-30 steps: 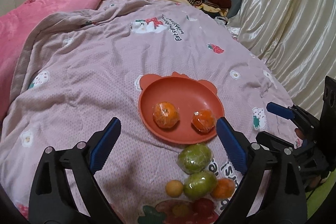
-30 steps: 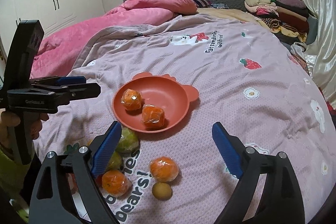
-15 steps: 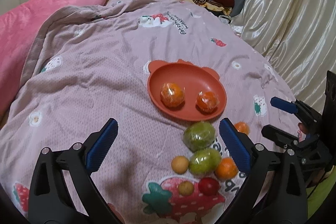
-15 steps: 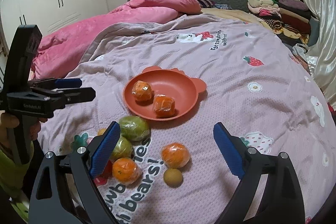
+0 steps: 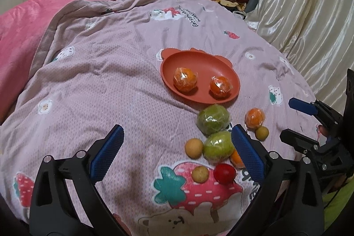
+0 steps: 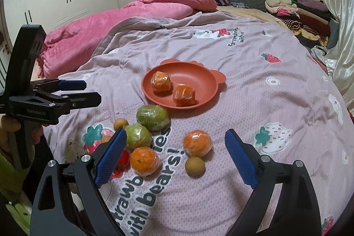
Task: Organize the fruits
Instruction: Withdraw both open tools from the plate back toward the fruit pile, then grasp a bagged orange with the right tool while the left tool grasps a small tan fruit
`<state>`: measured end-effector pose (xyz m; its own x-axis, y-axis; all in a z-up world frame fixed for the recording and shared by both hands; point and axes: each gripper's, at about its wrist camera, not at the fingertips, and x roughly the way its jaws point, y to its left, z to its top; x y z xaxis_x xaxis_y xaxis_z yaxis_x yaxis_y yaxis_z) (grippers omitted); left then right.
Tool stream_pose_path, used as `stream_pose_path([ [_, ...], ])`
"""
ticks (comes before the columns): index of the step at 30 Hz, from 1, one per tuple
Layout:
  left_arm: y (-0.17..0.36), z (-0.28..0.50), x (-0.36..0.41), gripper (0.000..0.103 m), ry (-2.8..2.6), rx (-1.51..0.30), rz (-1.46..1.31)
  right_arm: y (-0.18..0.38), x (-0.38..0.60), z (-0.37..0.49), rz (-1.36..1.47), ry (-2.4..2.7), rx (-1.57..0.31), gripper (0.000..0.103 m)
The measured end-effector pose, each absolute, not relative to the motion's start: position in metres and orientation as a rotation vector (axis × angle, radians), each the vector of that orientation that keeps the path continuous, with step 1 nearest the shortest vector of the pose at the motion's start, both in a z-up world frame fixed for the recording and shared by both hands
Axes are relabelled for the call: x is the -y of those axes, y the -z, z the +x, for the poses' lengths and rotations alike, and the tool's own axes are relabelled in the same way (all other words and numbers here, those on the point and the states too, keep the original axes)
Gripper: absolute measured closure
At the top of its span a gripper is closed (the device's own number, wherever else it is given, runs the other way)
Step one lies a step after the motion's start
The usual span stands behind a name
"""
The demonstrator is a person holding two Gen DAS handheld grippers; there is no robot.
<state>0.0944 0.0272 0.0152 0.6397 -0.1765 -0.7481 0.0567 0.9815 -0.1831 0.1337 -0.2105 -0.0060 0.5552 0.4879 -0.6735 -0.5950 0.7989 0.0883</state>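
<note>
Two wrapped oranges (image 6: 172, 87) sit in the plate (image 6: 205, 81). The loose fruit (image 6: 152, 138) lies on the blanket (image 6: 265, 63) just short of it, between my right gripper (image 6: 174, 154) and left gripper (image 5: 174, 154), both spread wide, seemingly holding nothing.

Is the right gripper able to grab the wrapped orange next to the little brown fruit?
Probably yes. The right gripper is open, and the plastic-wrapped orange lies on the pink bedspread just ahead between its fingers, nothing covering it. The small brown round fruit touching it might get nudged.
</note>
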Motion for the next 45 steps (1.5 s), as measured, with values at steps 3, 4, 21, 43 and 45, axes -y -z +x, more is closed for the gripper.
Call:
stream_pose_path([
  [3,-0.015,0.091,-0.024,0.012,0.14,-0.872,-0.142,0.006,0.212,0.132,-0.157,-0.639,-0.749,0.013],
  [4,-0.014,0.09,-0.023,0.012,0.143,-0.874,-0.139,0.007,0.212,0.132,-0.158,-0.638,-0.75,0.013],
  [21,0.009,0.07,-0.008,0.012,0.167,-0.942,-0.08,0.016,0.215,0.114,-0.191,-0.639,-0.772,0.013],
  [43,0.034,0.062,0.0,0.056,0.221,-1.007,-0.038,0.041,0.21,0.104,-0.225,-0.671,-0.835,0.013],
  [45,0.035,0.063,0.001,0.065,0.231,-1.011,-0.035,0.044,0.209,0.104,-0.225,-0.678,-0.839,0.013],
])
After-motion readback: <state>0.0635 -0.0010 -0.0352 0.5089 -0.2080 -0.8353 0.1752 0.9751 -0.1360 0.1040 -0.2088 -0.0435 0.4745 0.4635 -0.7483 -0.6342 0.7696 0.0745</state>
